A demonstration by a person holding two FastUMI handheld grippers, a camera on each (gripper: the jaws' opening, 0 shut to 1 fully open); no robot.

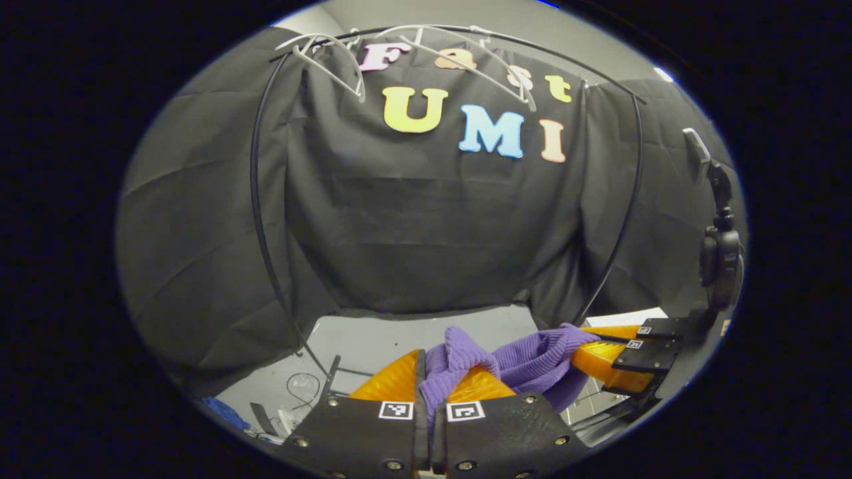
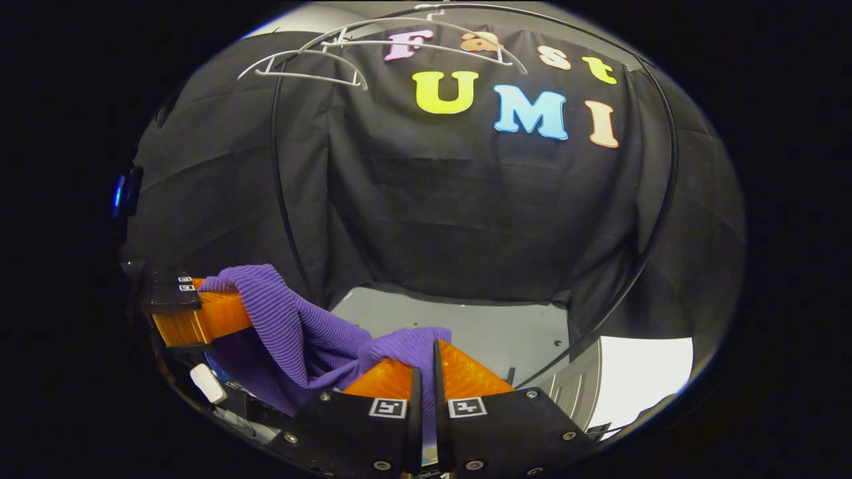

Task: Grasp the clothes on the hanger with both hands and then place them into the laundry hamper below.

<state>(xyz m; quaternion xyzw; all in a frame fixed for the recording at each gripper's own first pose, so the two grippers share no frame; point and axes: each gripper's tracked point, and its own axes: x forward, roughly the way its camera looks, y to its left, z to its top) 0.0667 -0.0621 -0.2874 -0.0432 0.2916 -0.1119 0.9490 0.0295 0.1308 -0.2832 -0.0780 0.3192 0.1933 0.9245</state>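
Purple ribbed cloth, the garment (image 1: 526,362), hung slack between the 2 grippers, low in front of the booth wall and well below the hangers. In the left gripper view, the left gripper (image 1: 431,372) had its fingers pressed together on a fold of the garment, which bunched up between them; farther off to the right, the other gripper pinched the far end. In the right gripper view, the right gripper (image 2: 426,372) likewise pinched an edge of the garment (image 2: 293,326), with the fabric draped toward the other gripper at the left. 2 pale hangers (image 1: 333,56) hung bare on the black rail (image 1: 256,199) above, so the grasp and the pull-off looked done, and the carry down was the step in hand. A hamper could not be made out for certain in either view. The next move probably called for lowering both grippers together over the hamper, then opening both so the garment dropped in without catching its rim.
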